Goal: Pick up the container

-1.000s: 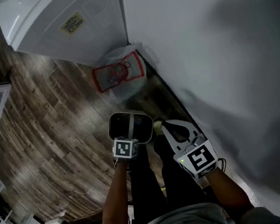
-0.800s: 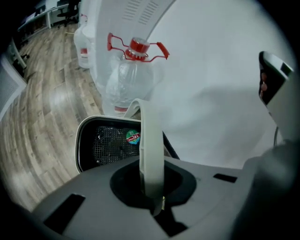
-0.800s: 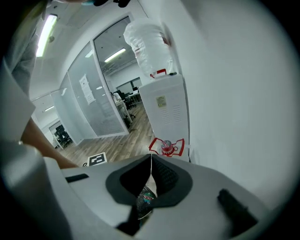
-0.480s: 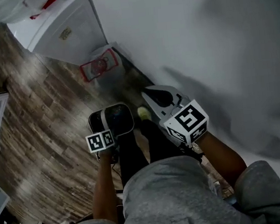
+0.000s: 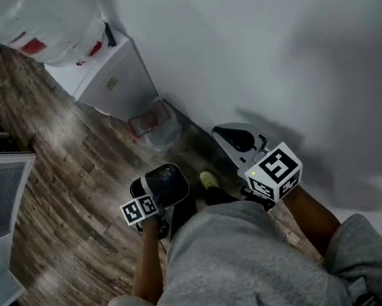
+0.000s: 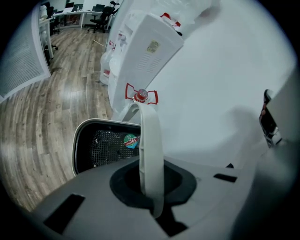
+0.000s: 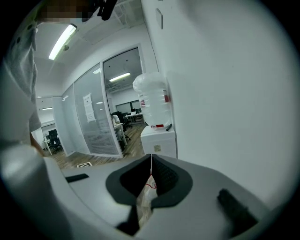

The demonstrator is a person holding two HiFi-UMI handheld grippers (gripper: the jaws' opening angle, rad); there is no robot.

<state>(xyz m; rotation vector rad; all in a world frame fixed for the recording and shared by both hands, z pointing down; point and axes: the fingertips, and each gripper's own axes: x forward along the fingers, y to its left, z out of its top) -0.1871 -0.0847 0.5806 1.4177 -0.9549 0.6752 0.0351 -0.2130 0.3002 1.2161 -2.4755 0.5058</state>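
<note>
The person stands close to a white wall (image 5: 289,50) on a wooden floor (image 5: 59,190), with both arms bent and both hands held in front of the grey sweatshirt (image 5: 237,266). The bare left forearm (image 5: 147,272) runs up from the pushed-back sleeve to the left gripper (image 5: 156,195). Its 2 jaws are clamped on the pale handle (image 6: 149,136) of the container (image 6: 75,150), which arches out from between them in the left gripper view (image 6: 151,185). The container is a dark mesh basket with a pale rim and a round sticker inside. It hangs off the floor just ahead of that hand (image 5: 164,184) and beside the tip of a yellow-green shoe (image 5: 209,179). The bare right forearm (image 5: 309,214) reaches further forward and nearer the wall, and its right gripper (image 5: 240,140) points along the wall. In the right gripper view its 2 jaws (image 7: 151,176) are closed to a thin line, with a scrap of clear plastic (image 7: 143,201) bearing a red mark pinched between them. Ahead against the wall stands a white water cooler (image 5: 120,88) with a large bottle (image 5: 42,25) on top. A clear bag (image 5: 153,124) with red print lies on the floor at its foot, well apart from the container.
</note>
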